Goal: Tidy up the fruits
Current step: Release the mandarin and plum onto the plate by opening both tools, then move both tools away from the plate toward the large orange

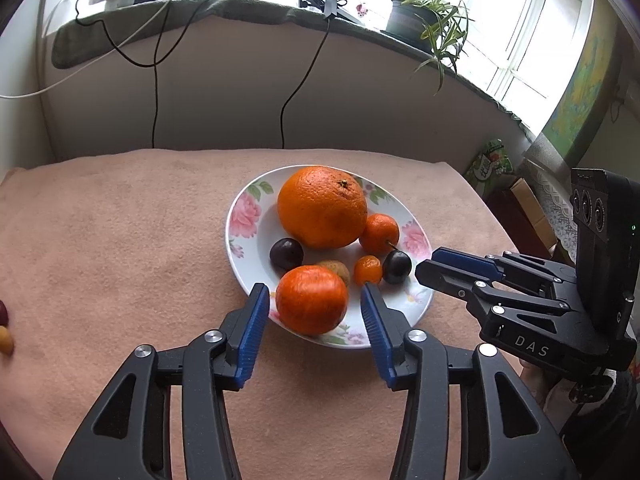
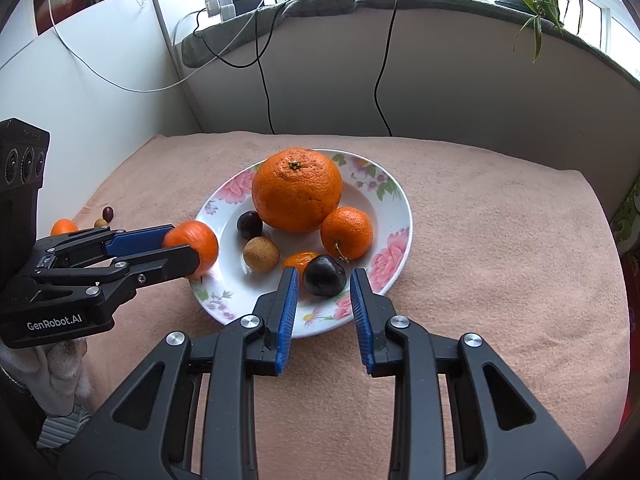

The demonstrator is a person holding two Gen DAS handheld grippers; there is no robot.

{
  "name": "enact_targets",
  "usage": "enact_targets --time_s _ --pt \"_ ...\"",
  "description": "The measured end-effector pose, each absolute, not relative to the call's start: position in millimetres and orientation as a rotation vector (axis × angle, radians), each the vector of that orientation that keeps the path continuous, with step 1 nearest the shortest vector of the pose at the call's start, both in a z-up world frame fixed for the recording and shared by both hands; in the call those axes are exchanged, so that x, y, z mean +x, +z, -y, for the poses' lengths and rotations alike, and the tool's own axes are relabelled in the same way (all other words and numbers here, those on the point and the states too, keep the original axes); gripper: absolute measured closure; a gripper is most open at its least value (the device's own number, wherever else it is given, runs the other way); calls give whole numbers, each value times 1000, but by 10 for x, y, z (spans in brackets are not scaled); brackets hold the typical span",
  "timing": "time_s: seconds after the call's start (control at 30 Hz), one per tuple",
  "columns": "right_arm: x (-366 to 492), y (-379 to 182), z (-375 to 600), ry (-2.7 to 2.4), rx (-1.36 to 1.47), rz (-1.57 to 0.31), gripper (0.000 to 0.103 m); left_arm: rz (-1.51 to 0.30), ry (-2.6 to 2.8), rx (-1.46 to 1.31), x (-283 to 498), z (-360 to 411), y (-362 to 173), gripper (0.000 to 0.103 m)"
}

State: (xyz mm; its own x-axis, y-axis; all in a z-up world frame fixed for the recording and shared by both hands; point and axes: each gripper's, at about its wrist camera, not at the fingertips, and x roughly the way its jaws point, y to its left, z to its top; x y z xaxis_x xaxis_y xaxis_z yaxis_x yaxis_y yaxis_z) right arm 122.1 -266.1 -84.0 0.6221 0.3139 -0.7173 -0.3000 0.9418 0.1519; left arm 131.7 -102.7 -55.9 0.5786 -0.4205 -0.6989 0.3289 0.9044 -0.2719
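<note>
A flowered white plate [image 1: 245,216] [image 2: 394,200] on the pink cloth holds a big orange [image 1: 322,206] [image 2: 297,190], a mandarin [image 1: 379,234] [image 2: 347,232], two dark plums [image 1: 286,254] [image 2: 249,224], a brown fruit [image 2: 261,254] and a tiny orange one [image 1: 368,270]. A tangerine [image 1: 311,300] [image 2: 200,240] rests on the plate's near rim. My left gripper [image 1: 313,290] [image 2: 186,246] straddles it, open, with slim gaps at both pads. My right gripper [image 2: 325,274] [image 1: 427,262] stands narrowly open and empty, its tips just short of the stemmed plum [image 2: 324,276] [image 1: 397,267].
A few loose small fruits [image 2: 63,226] [image 1: 4,340] lie on the cloth at the far left. Behind the table stands a wall with hanging cables [image 1: 154,92], topped by a sill with a potted plant [image 1: 416,20]. Boxes [image 1: 524,208] stand off the table's right edge.
</note>
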Motion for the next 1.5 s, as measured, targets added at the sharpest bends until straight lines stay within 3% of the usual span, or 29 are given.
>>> enact_targets --time_s 0.03,0.17,0.27,0.37,0.5,1.5 --pt "1220 -838 2658 350 17 -827 72 -842 -442 -117 1313 1027 -545 48" --pt "1184 -797 2671 337 21 -801 34 -824 -442 -102 1296 1037 -492 38" --pt "1174 -757 2682 328 26 -789 21 -814 -439 -100 1287 1027 -473 33" --pt "1169 -727 2679 305 15 -777 14 -802 -423 -95 1269 1020 -451 30" --pt "1159 -699 2657 294 -2 -773 14 -775 -387 -65 1229 1025 -404 23" --pt "1040 -436 2483 277 -8 -697 14 -620 -262 -2 943 803 -26 22"
